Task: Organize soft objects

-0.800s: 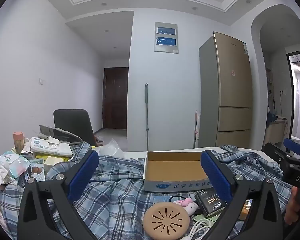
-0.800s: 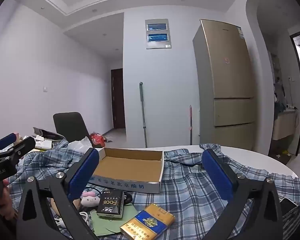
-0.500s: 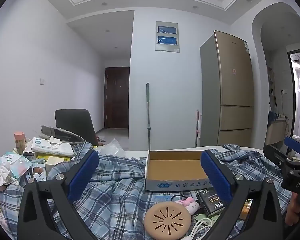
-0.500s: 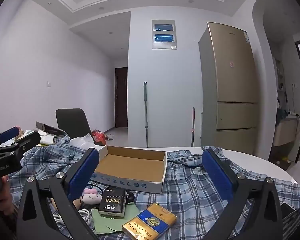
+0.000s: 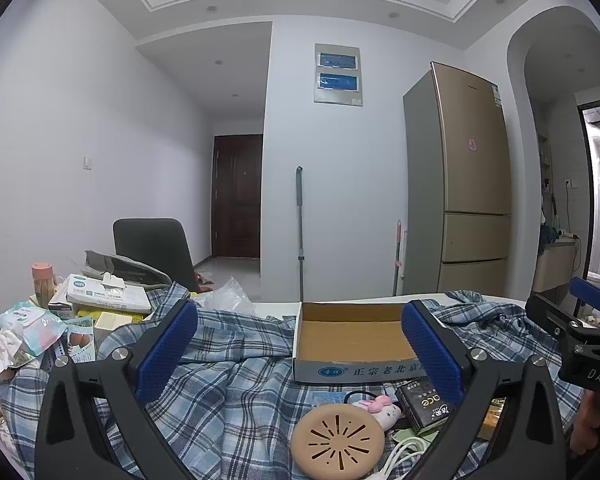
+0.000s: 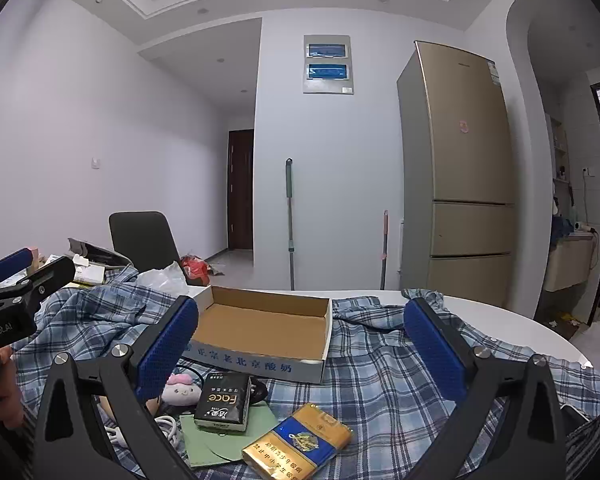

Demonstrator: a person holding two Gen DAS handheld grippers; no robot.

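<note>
A blue plaid shirt (image 5: 228, 392) lies spread over the table; it also shows in the right wrist view (image 6: 384, 372). An empty cardboard box (image 5: 352, 336) sits on it, also seen in the right wrist view (image 6: 260, 332). A small pink plush toy (image 5: 380, 408) lies in front of the box, also in the right wrist view (image 6: 180, 388). My left gripper (image 5: 300, 344) is open and empty above the shirt. My right gripper (image 6: 300, 344) is open and empty above the box's near side.
A tan round disc (image 5: 336, 440), a black Face pack (image 6: 222, 402), a gold-blue cigarette carton (image 6: 300, 444), a green sheet (image 6: 216, 436) and a white cable (image 5: 400, 456) lie at the front. Tissue packs and boxes (image 5: 104, 296) crowd the left. A chair (image 5: 152, 248) stands behind.
Both grippers have tilted up slightly, so the table items sit a little lower in view. Both stay open and empty.
</note>
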